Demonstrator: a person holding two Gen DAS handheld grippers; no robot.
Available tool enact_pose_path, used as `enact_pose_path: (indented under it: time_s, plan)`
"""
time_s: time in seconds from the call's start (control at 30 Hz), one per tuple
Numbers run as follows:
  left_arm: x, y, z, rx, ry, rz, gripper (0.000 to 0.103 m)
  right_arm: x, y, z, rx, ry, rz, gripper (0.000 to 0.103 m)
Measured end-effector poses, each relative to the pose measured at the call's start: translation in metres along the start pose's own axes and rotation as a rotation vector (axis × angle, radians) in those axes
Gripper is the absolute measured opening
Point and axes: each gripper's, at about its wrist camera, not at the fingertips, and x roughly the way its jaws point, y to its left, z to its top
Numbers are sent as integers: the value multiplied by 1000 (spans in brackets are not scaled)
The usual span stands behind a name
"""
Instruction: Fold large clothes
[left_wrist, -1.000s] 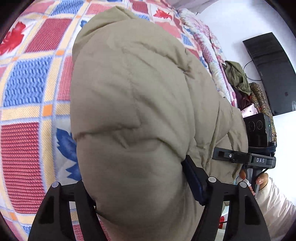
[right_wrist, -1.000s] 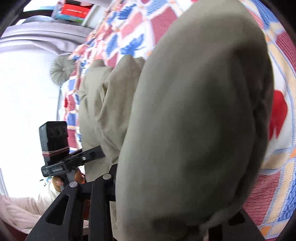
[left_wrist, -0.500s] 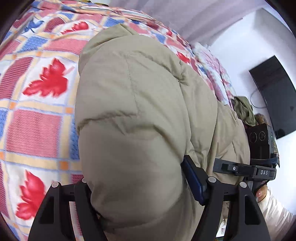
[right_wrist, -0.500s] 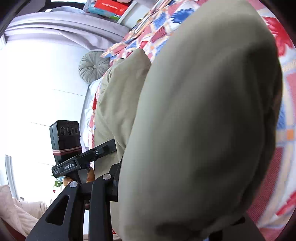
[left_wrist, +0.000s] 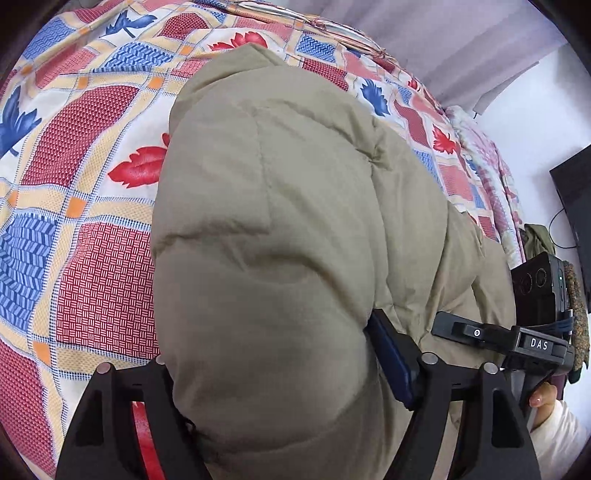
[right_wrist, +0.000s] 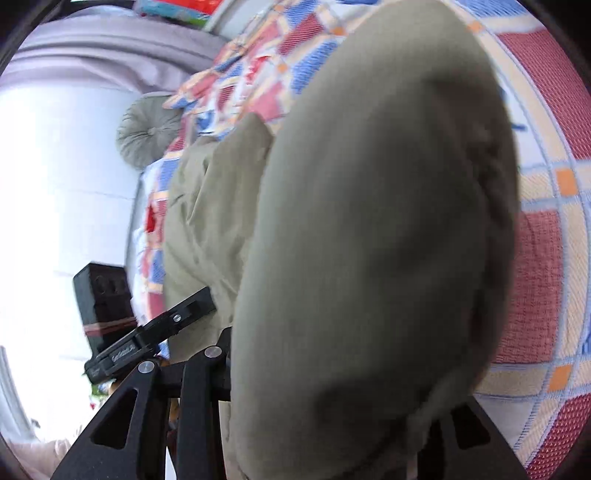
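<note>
A bulky khaki padded jacket (left_wrist: 277, 203) is bunched up over the patchwork bedspread (left_wrist: 92, 277). In the left wrist view a thick fold of it fills my left gripper (left_wrist: 273, 369). The blue pad (left_wrist: 388, 362) presses its right side and the jaws are opening. In the right wrist view the jacket (right_wrist: 369, 203) bulges through my right gripper (right_wrist: 340, 387). Those jaws are opening too, and the right finger is mostly hidden by cloth. Each wrist view shows the other gripper close beside: the right one (left_wrist: 517, 343), the left one (right_wrist: 147, 332).
The bedspread (right_wrist: 546, 258) runs far and wide around the jacket. A round grey cushion (right_wrist: 147, 129) lies by the bed's far corner. A black screen (left_wrist: 580, 206) and a heap of clothes (left_wrist: 535, 236) stand past the bed's right edge. A hand in a pale sleeve (left_wrist: 543, 402) shows.
Both grippers have carried the jacket across the bed. Different quilt squares now lie beneath it, and the curtain and far bed edge have come into sight. The jacket stays between both pairs of jaws.
</note>
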Motion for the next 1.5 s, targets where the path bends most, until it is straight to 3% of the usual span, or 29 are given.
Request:
enact_pose_path:
  time_s: [0.1,0.27,0.43,0.5,0.6,0.77,0.97,1.13,1.27,1.5]
  plan:
    - [0,-1,-1,18,-2,21,81,-1,-5,-2,45,-1,-103,64]
    - [2,-17,-4,34,-2,69,84,-37,1,-22,67,-49,-229,65]
    - [2,-33,-14,47,-22,120,86,-91,14,-47,55,-203,-420,64]
    - [2,-37,-16,56,-29,142,86,-114,18,-52,21,-252,-405,37]
    - [-5,-34,-21,58,-32,165,86,-132,33,-62,-43,-265,-382,31]
    - [-27,-40,-24,75,-68,253,86,-109,49,-47,-167,-241,-387,30]
    - [-70,-35,-28,88,-222,282,86,-88,63,-41,-166,-226,-363,30]
    - [-39,-41,-28,158,-109,316,86,-63,57,-46,-172,-170,-413,30]
    - [-26,-46,-37,198,-106,346,86,-37,37,-50,-143,-112,-480,30]
    - [-28,-48,-38,189,-81,359,86,-32,23,-53,-93,-95,-480,30]
